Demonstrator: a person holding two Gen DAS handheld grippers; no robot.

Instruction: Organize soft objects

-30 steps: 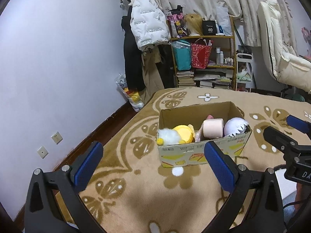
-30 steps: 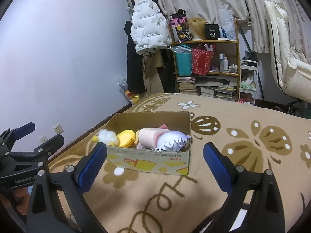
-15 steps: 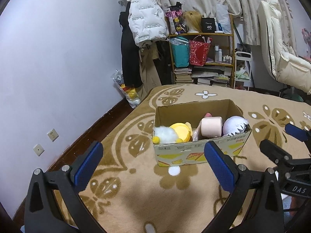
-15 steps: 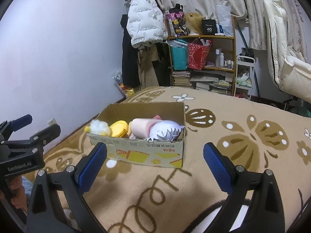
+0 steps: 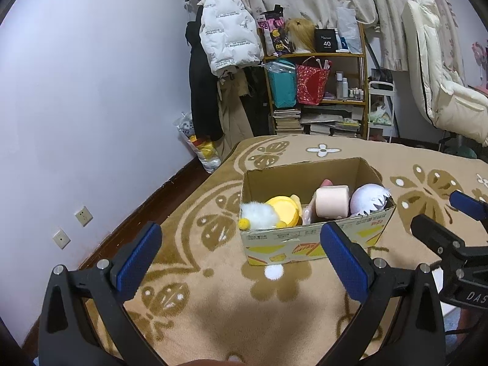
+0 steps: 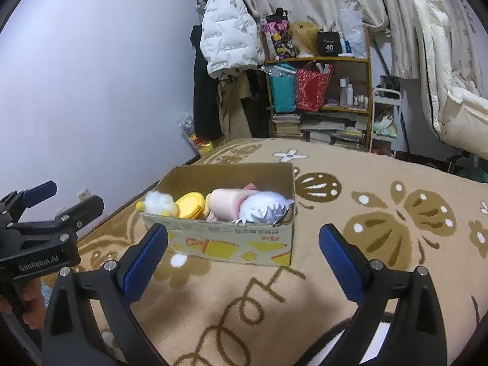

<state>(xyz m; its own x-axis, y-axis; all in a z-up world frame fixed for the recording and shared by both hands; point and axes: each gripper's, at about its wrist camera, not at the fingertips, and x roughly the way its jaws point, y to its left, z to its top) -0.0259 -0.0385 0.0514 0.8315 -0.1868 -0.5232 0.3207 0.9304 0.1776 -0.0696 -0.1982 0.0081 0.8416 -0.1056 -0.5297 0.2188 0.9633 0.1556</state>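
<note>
soft toys sit in the box, both grippers wide and empty

beige carpet point(image 5: 213, 299) with brown flower pattern covers the floor, and a shelf point(image 5: 317, 97) full of bags and books stands far by the curtain. on the carpet sits a cardboard box point(image 5: 308, 241). inside it, from left to right, lie a white fluffy toy point(image 5: 259, 215), a yellow toy point(image 5: 282, 209), a pink roll point(image 5: 331, 201) and a pale round plush point(image 5: 367, 199). the left gripper point(image 5: 241, 260) hangs near the box, fingers wide apart, holding nothing. the right gripper point(image 6: 242, 257) is also wide and empty.

Tan patterned carpet point(image 5: 213, 311), open cardboard box point(image 5: 308, 244) of soft toys resting directly on it
</note>
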